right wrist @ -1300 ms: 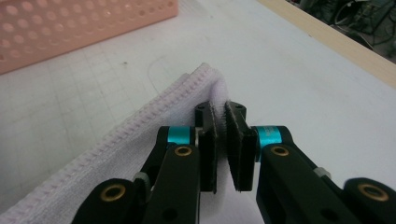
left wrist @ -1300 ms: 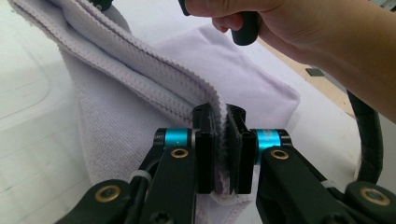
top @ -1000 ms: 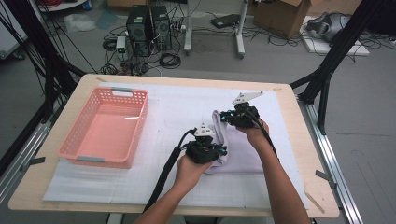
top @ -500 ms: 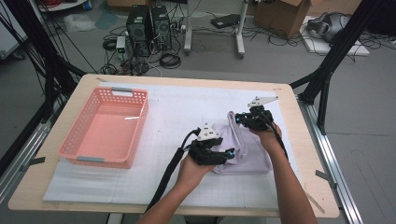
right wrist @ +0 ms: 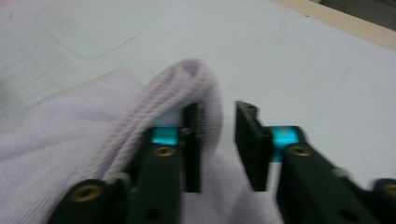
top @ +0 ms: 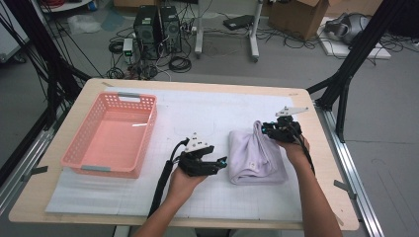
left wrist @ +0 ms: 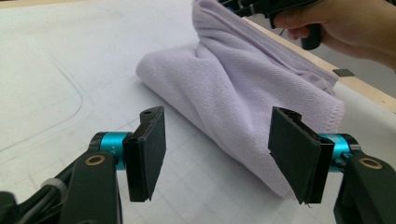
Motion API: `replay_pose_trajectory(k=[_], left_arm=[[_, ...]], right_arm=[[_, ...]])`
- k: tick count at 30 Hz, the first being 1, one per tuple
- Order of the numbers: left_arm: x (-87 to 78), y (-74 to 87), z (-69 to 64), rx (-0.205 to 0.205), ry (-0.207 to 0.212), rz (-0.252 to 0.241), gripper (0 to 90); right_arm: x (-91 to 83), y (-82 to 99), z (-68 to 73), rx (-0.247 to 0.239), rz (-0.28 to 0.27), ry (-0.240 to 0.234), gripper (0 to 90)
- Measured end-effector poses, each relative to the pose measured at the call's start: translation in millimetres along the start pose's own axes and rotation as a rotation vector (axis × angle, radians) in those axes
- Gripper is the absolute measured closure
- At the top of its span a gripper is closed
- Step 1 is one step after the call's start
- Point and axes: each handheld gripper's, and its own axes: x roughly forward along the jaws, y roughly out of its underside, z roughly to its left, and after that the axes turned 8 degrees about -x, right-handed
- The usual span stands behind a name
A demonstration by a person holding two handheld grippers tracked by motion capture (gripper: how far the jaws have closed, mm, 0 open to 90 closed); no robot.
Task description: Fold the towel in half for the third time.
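A soft purple towel (top: 257,155) lies folded on the white mat (top: 207,111), a little to the right of the middle of the table (top: 316,106). The left gripper (top: 220,164) sits at the towel's 9 o'clock, close by but not touching. Its jaws have just been opening and stand wide apart with nothing between them. The right gripper (top: 267,129) is at the towel's 1 o'clock corner. Its jaws have just been opening too; a raised fold of towel drapes over one jaw, but they no longer pinch it. A pink basket (top: 111,133) sits far off at 9 o'clock.
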Motion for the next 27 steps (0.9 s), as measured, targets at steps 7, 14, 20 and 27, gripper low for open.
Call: replay_pose_trajectory(k=[7, 14, 20, 27], left_arm=[[-10.3, 9.3, 12.3, 0.004, -0.015, -0.011, 36.9], [-18.9, 19.0, 21.0, 0.000, 0.000, -0.021, 37.0], [-24.3, 25.3, 26.9, -0.009, -0.003, -0.021, 36.9], [-32.3, 29.0, 32.1, -0.015, -0.003, -0.032, 36.9]], right_arm=[[-35.0, 18.6, -2.4, 0.094, -0.001, 0.082, 60.6], [-68.7, 42.8, 17.0, 0.105, 0.005, 0.141, 53.5], [-79.1, 63.0, 46.9, 0.097, 0.006, 0.095, 52.7], [-74.2, 73.1, 66.2, 0.136, 0.011, -0.020, 55.9]])
